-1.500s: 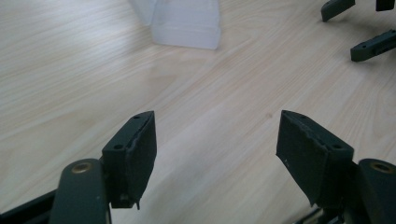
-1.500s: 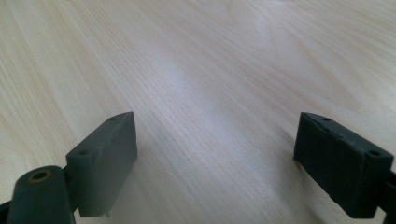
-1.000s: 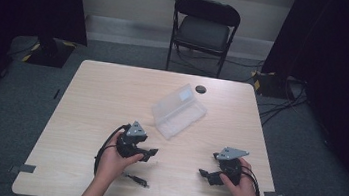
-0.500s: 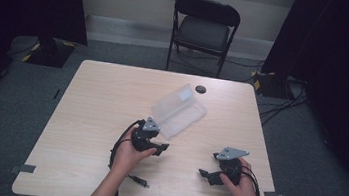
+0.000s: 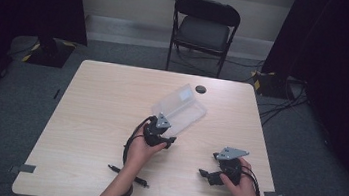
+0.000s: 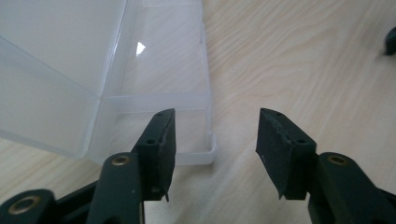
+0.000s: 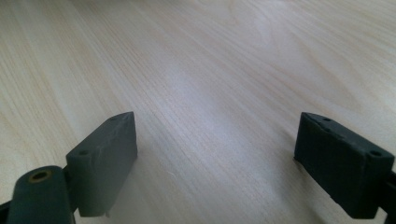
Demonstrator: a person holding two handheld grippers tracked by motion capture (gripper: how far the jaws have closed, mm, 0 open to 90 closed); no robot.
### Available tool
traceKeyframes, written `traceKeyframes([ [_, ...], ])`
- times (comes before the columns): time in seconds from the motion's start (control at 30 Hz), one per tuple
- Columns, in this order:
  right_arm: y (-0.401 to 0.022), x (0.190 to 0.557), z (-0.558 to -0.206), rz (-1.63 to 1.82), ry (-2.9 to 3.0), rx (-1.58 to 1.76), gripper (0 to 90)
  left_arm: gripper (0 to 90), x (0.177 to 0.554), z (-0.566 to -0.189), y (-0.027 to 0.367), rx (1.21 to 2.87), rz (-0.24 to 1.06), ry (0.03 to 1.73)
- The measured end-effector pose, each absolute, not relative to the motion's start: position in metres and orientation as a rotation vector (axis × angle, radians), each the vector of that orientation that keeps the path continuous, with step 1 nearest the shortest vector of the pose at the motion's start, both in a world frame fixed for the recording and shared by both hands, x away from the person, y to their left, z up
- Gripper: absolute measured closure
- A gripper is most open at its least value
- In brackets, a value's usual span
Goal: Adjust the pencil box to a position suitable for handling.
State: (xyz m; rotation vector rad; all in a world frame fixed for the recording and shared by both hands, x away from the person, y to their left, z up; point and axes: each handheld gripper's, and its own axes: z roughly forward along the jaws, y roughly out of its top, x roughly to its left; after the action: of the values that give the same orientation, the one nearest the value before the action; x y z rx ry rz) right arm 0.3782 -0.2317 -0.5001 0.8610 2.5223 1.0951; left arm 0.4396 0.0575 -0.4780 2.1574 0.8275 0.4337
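Observation:
A clear plastic box [image 5: 179, 109] with its lid standing open lies on the wooden table [image 5: 95, 113], near the middle. My left gripper [image 5: 171, 140] is open right at the box's near corner. In the left gripper view the box [image 6: 93, 79] fills the upper left, and my left gripper [image 6: 212, 140] has its jaws apart with the box's corner rim just ahead of the left jaw. My right gripper [image 5: 203, 173] rests low over the table at the front right, open; in the right gripper view my right gripper [image 7: 219, 163] has bare wood between its jaws.
A small black round object [image 5: 200, 89] lies on the table beyond the box. A thin black pen-like item [image 5: 128, 175] lies near the front edge by the left forearm. A black folding chair [image 5: 203, 28] stands behind the table. Cables [image 5: 283, 99] run on the floor at right.
My left gripper has moved forward and to the right, up to the near corner of the clear box. The right gripper has stayed in place.

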Motion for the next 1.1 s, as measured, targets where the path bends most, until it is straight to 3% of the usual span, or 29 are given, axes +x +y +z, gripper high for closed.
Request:
traceKeyframes([
  [0.3,-0.232,0.378,-0.5,1.096,2.525,0.856,12.5,57.2,0.448,-0.485,0.053,2.163,0.434,0.864],
  [0.43,-0.232,0.378,-0.5,1.096,2.526,0.856,12.5,65.1,0.45,-0.482,0.053,2.186,0.437,0.883],
  [1.1,-0.232,0.379,-0.5,1.097,2.525,0.854,12.5,75.3,0.447,-0.477,0.063,2.24,0.392,0.899],
])
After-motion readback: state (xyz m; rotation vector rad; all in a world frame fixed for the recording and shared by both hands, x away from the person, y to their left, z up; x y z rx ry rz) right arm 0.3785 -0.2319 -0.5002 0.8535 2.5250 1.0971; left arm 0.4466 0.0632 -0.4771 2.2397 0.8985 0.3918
